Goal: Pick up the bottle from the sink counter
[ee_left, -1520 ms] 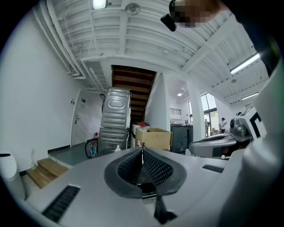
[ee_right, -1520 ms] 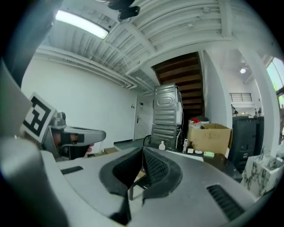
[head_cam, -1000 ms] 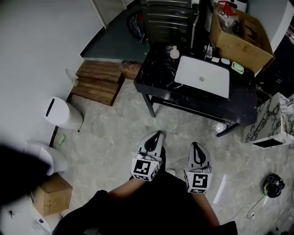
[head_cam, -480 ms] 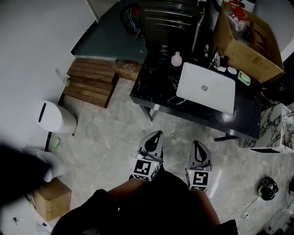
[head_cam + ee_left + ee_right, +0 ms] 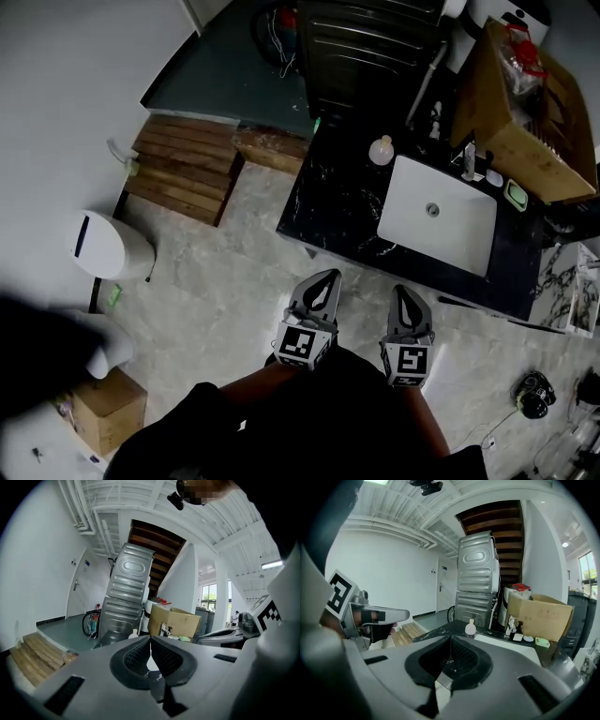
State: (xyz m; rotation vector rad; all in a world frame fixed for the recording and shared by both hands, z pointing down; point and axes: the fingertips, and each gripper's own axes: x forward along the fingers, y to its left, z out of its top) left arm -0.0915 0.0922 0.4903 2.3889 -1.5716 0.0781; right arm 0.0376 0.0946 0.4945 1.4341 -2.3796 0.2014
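A small pale round bottle (image 5: pixel 381 149) stands on the black marble sink counter (image 5: pixel 342 202), just left of the white basin (image 5: pixel 436 214). The same bottle (image 5: pixel 470 627) shows in the right gripper view and, small, the bottle (image 5: pixel 134 633) in the left gripper view. My left gripper (image 5: pixel 325 277) and right gripper (image 5: pixel 401 292) are held side by side over the floor in front of the counter, well short of the bottle. Both are shut with nothing between their jaws.
A cardboard box (image 5: pixel 525 112) sits at the counter's far right, with a tap and small toiletries (image 5: pixel 486 174) behind the basin. A tall metal appliance (image 5: pixel 370 47) stands behind the counter. Wooden pallets (image 5: pixel 183 169) and a white bin (image 5: pixel 108 247) are to the left.
The view has shifted so the counter and bottle appear closer to both grippers and further right. Both grippers stay shut and side by side.
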